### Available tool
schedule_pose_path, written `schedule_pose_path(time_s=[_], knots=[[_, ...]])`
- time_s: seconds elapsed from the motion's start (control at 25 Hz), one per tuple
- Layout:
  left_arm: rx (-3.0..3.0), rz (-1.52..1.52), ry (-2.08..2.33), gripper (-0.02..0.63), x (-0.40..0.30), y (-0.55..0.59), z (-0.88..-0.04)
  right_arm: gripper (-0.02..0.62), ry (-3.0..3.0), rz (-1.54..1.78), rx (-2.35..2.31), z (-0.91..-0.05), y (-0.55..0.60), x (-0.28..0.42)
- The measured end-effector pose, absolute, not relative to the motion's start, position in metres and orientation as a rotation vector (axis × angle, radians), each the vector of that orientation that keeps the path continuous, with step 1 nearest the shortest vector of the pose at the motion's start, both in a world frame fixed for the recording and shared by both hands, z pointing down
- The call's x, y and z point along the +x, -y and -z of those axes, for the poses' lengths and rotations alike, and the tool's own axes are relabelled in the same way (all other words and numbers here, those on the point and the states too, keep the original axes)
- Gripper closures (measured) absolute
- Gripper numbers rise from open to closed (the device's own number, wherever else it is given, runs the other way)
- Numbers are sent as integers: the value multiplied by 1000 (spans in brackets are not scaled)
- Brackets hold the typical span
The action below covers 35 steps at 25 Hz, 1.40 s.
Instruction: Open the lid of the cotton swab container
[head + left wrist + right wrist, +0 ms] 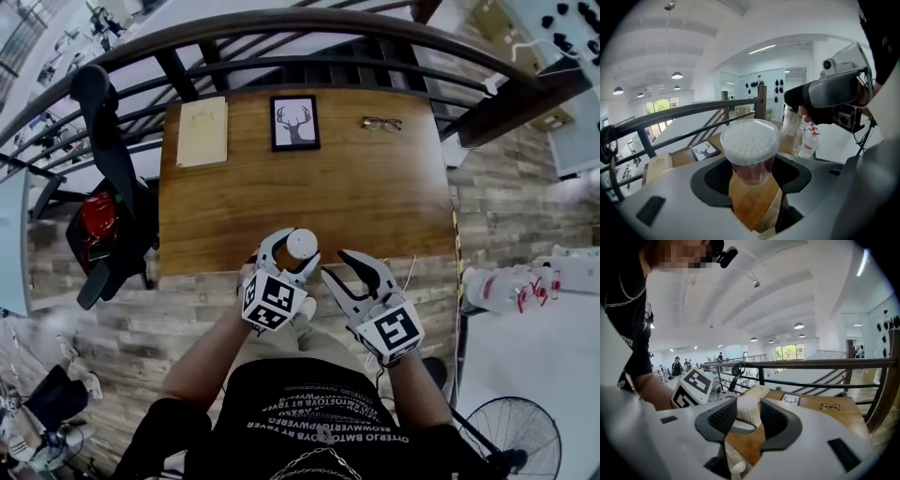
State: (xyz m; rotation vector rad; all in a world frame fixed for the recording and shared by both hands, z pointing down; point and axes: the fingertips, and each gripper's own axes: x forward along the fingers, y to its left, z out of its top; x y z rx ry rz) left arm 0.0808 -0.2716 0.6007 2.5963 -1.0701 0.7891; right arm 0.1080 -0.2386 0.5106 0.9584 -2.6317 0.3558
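Note:
The cotton swab container (302,243) is a small clear round tub packed with white swabs, held in the air above the near edge of the wooden table (309,197). My left gripper (292,251) is shut on its lower body. In the left gripper view the container (750,143) stands upright between the jaws, its white top towards the camera. I cannot tell whether a clear lid sits on it. My right gripper (334,264) is open just right of the tub. In the right gripper view the container (747,408) shows beyond the gap of the right gripper (743,420), with no pad touching it.
On the table lie a framed deer picture (294,122), a pair of glasses (382,123) and a beige pad (202,131). A black railing (281,28) curves behind it. A dark bag and chair (108,220) stand to the left, bottles (511,286) and a fan (511,431) to the right.

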Motion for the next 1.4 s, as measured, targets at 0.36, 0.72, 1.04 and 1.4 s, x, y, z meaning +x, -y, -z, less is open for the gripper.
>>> schedule_pose_path(time_s=[0.36, 0.72, 1.04, 1.4], knots=[[2654, -849, 962, 331, 85, 239, -533, 377, 2700, -295, 847, -465, 224, 85], [2651, -947, 971, 331, 82, 219, -500, 322, 2673, -208, 719, -445, 206, 67], [2708, -1007, 975, 331, 79, 209, -479, 331, 2692, -272, 656, -430, 202, 54], [2806, -662, 1076, 328, 84, 215, -456, 341, 2774, -495, 665, -415, 212, 69]])
